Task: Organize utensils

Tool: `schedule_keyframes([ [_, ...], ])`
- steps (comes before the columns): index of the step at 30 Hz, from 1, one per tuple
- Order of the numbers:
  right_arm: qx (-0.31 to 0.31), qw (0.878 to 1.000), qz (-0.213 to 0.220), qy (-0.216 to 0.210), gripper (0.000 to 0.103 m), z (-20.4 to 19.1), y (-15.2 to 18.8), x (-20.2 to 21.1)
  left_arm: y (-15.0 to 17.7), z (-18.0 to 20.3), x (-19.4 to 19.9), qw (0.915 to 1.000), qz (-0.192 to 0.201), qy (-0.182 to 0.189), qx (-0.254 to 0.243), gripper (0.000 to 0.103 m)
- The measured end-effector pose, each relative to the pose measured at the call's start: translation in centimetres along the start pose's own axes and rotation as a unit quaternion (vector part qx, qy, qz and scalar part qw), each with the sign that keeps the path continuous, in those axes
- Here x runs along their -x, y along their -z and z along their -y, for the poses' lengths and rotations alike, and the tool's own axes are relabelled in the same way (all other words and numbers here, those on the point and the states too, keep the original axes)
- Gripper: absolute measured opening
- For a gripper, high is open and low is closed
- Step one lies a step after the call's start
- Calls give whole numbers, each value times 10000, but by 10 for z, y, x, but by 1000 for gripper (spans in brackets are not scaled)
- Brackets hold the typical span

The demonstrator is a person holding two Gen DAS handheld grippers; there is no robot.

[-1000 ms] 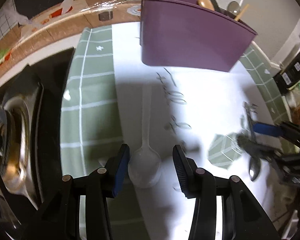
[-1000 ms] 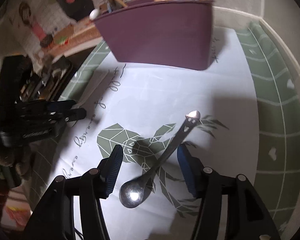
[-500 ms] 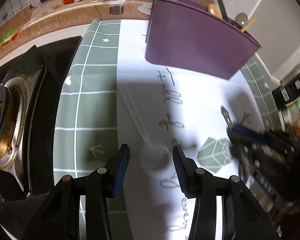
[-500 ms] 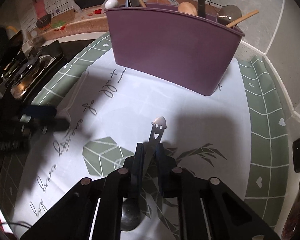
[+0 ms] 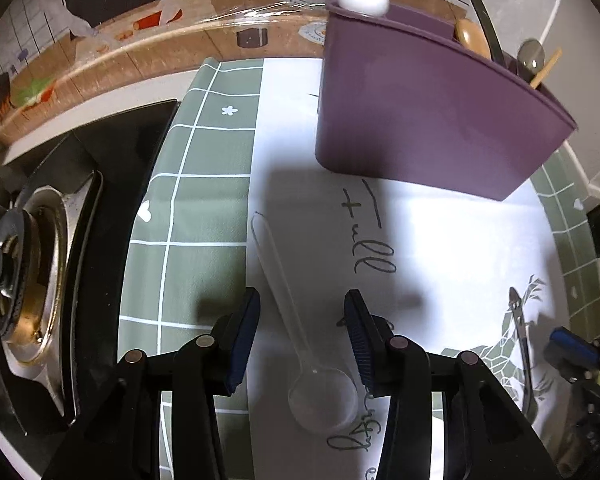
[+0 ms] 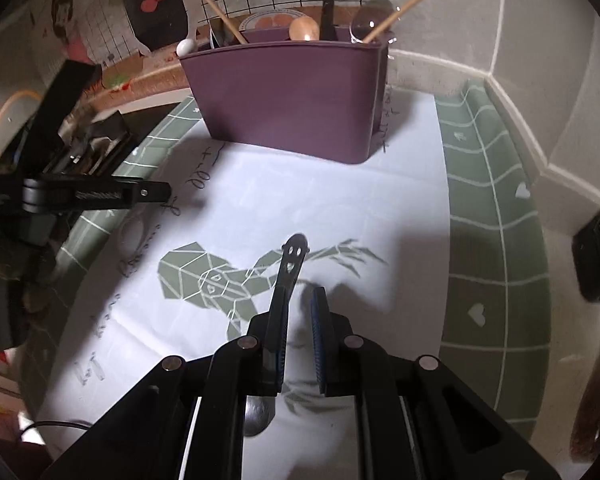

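The left claw (image 5: 302, 300) stands released and has just been closing, with the clear plastic spoon (image 5: 290, 320) lying between its pads, untouched, bowl nearest the wrist. Centre over the thin handle and pinch gently: it looks slick, light and likely to skid. The right claw (image 6: 300, 304), just closed, looks clenched on the slim steel spoon (image 6: 294, 256). The purple plastic utensil holder (image 5: 420, 120) stands ahead of both.

metal spoon (image 6: 291, 268) bowl hidden behind tongs (image 6: 300, 320)
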State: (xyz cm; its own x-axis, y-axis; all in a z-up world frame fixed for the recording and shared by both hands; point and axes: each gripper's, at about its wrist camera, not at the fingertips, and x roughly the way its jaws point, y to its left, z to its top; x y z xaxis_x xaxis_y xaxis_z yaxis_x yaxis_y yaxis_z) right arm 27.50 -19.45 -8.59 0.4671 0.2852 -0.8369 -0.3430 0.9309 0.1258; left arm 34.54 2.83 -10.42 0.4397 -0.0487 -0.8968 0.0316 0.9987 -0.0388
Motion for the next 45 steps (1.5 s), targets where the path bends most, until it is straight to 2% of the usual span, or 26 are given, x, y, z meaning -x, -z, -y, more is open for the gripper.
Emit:
schedule_keyframes([
  [4,-89,9999,-77,-95,11,-4,1,-4,13,2,6,10000,18,43,-77,15],
  [6,-95,9998,-155,-15,11,-8,0,-10,25,1,12,9997,-28,213,-88,12],
  [12,96,9992,-223,309,12,-23,0,-21,62,-8,30,9983,-174,564,-17,11],
  [15,225,9988,-170,399,13,-28,3,-20,61,-11,30,9976,-209,648,112,11],
  [19,296,9985,-172,432,7,-30,10,-17,49,-11,25,9963,-270,785,237,12],
  [23,173,9992,-73,357,7,-23,14,-8,37,6,20,9977,-343,556,-180,12],
  [28,-38,9995,260,184,7,-14,15,6,29,21,16,9981,-312,204,-485,12],
  [31,-146,9989,429,99,7,-11,14,14,31,23,16,9990,-167,215,-347,10],
  [33,-257,9983,525,28,7,-8,13,20,38,17,25,9996,124,219,-84,10],
  [38,-426,9960,772,-116,7,0,12,44,51,-7,81,9909,926,820,523,9],
  [40,-476,9948,888,-147,7,2,11,55,54,-13,103,9871,1172,921,590,0],
  [45,-515,9923,1109,-186,3,4,8,70,54,-9,128,9832,1401,1055,516,0],
])
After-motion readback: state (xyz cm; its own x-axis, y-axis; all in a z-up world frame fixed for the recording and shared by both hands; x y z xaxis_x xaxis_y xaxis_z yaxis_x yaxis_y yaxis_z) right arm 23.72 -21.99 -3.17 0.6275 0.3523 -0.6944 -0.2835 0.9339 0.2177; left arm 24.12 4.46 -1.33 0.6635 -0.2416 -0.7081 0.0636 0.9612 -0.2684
